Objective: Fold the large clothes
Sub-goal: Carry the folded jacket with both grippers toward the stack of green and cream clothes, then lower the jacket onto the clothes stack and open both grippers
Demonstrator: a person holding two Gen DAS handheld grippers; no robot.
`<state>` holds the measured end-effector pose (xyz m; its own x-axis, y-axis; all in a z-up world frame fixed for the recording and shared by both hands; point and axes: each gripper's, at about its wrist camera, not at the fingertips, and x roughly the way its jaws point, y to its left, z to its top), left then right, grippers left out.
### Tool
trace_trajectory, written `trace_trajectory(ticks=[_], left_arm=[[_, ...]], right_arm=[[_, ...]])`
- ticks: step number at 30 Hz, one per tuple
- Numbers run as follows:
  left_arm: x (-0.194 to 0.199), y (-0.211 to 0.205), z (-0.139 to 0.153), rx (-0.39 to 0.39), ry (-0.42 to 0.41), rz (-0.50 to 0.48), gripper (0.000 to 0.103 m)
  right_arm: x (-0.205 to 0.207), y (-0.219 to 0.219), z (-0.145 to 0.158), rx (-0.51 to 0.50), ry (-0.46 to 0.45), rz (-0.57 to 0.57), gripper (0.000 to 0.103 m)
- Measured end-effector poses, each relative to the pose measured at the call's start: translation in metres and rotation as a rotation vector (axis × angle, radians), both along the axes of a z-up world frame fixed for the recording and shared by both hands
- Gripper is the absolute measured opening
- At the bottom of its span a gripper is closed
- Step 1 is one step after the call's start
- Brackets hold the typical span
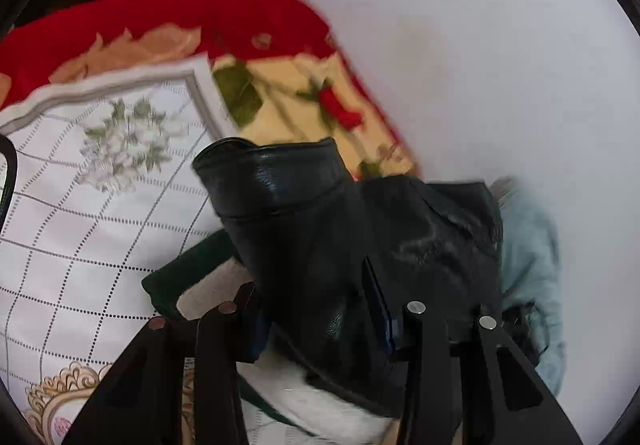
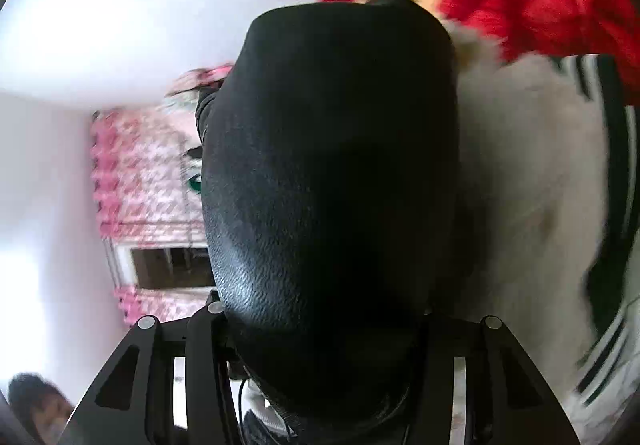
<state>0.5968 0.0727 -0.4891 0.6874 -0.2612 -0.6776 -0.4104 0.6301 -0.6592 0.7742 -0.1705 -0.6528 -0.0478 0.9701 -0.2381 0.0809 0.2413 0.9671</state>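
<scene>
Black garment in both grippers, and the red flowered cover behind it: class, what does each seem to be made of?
Black garment: likely leather or imitation leather; pebbled grain, soft sheen, stitched hem. Its white lining looks fleecy.
Red flowered cover: seemingly a plush printed blanket; fuzzy pile shows in the right wrist view, though blurred.

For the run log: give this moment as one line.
step: fold | left hand-held gripper: shut on jacket | right hand-held gripper: shut on jacket | bedspread below

Both grippers (image 1: 320,309) (image 2: 320,319) apparently clamped, jaws partly apart.
</scene>
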Motion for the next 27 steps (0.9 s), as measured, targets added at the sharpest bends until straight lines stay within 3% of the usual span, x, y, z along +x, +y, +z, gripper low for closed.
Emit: trace_trajectory(ticks=[4,6,9,11,13,15,16,21,23,27], left_arm=[[0.013,-0.010,-0.035,0.023,0.099,-0.070,0.040],[0.013,-0.014,-0.032,0.054,0.111,-0.097,0.043],[0.016,-0.022,-0.021,0.134,0.133,-0.165,0.043],[0.015,-0.026,-0.013,0.182,0.150,-0.192,0.048],[0.015,-0.029,-0.006,0.253,0.164,-0.221,0.051],[0.014,-0.032,0.005,0.342,0.197,-0.253,0.093],[0.016,-0.029,0.006,0.369,0.196,-0.261,0.097],[0.002,-0.040,0.055,0.594,0.179,-0.338,0.098],[-0.005,-0.040,0.073,0.646,0.168,-0.362,0.098],[-0.034,-0.045,0.120,0.741,0.133,-0.404,0.098]], right_arm=[[0.018,0.008,-0.034,-0.075,0.052,-0.020,0.056],[0.024,0.010,-0.025,-0.163,0.032,-0.012,0.064],[0.006,0.026,0.002,-0.371,-0.046,0.013,0.076],[-0.010,0.037,0.028,-0.604,-0.158,-0.004,0.091],[-0.024,0.057,0.048,-0.773,-0.243,-0.017,0.092],[-0.048,0.064,0.061,-0.935,-0.296,-0.057,0.097],[-0.057,0.066,0.069,-0.994,-0.310,-0.074,0.103],[-0.140,0.056,0.111,-1.215,-0.344,-0.218,0.103],[-0.162,0.044,0.122,-1.291,-0.368,-0.279,0.103],[-0.213,0.047,0.178,-1.377,-0.362,-0.362,0.103]])
